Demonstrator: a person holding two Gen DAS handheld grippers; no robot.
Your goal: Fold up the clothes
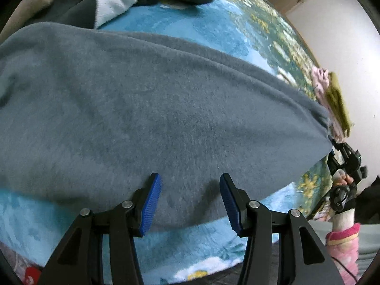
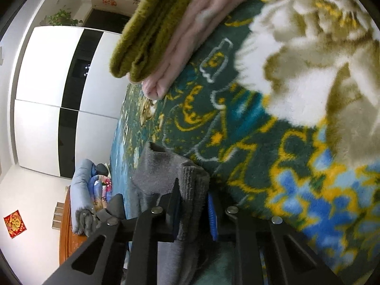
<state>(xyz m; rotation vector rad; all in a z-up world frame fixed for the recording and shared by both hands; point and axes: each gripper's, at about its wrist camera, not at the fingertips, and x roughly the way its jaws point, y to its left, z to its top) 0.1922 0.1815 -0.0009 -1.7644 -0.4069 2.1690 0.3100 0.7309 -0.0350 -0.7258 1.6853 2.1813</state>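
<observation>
A grey fleece garment [image 1: 152, 118] lies spread across the blue floral blanket [image 1: 194, 26] and fills the left wrist view. My left gripper [image 1: 190, 190] stands open just above the garment's near edge, with nothing between its blue pads [image 1: 152, 204]. At the right edge of that view my right gripper [image 1: 342, 156] holds the garment's far corner, a person's hand behind it. In the right wrist view my right gripper [image 2: 193, 204] is shut on a bunched end of the grey garment [image 2: 166, 173].
Folded olive [image 2: 147, 33] and pink clothes [image 2: 190, 38] are stacked on the blanket [image 2: 273, 142] beyond the right gripper. Dark and white garments [image 1: 114, 2] are piled at the far end of the bed. A white wardrobe [image 2: 54, 99] and bedding [image 2: 83, 190] lie behind.
</observation>
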